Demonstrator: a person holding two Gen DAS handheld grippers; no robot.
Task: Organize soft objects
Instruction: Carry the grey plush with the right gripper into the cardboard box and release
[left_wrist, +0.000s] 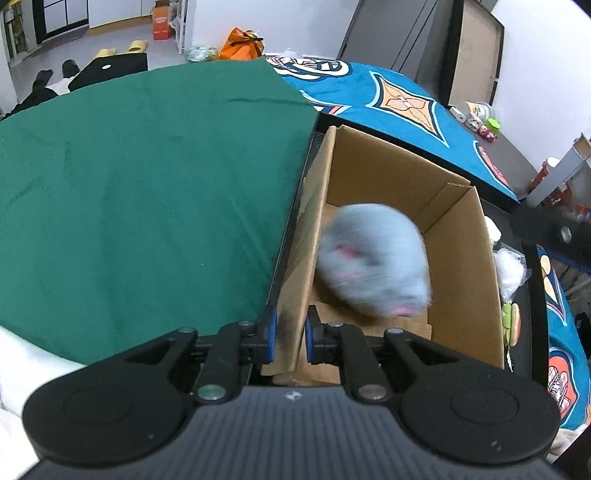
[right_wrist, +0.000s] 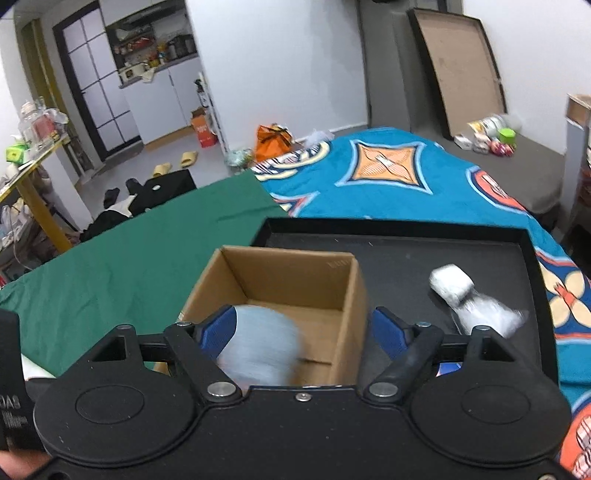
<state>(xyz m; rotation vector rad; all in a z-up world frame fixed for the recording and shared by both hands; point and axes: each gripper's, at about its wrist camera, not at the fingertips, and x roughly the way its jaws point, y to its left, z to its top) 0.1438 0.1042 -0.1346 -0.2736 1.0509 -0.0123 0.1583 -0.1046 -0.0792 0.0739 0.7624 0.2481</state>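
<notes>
Left wrist view: left gripper jaws clamp cardboard box wall; right gripper jaws wide, blurred plush loose.

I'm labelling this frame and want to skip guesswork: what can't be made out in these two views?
- Pale blue plush toy: motion-blurred in both views, so its face and shape are unclear.
- Brown cardboard box: its near floor is hidden by the open right gripper in the right wrist view.
- White plastic-wrapped bundle on the black tray: blurred, contents unclear.
- Left gripper: clamps the box wall; its pads hide the contact.
</notes>
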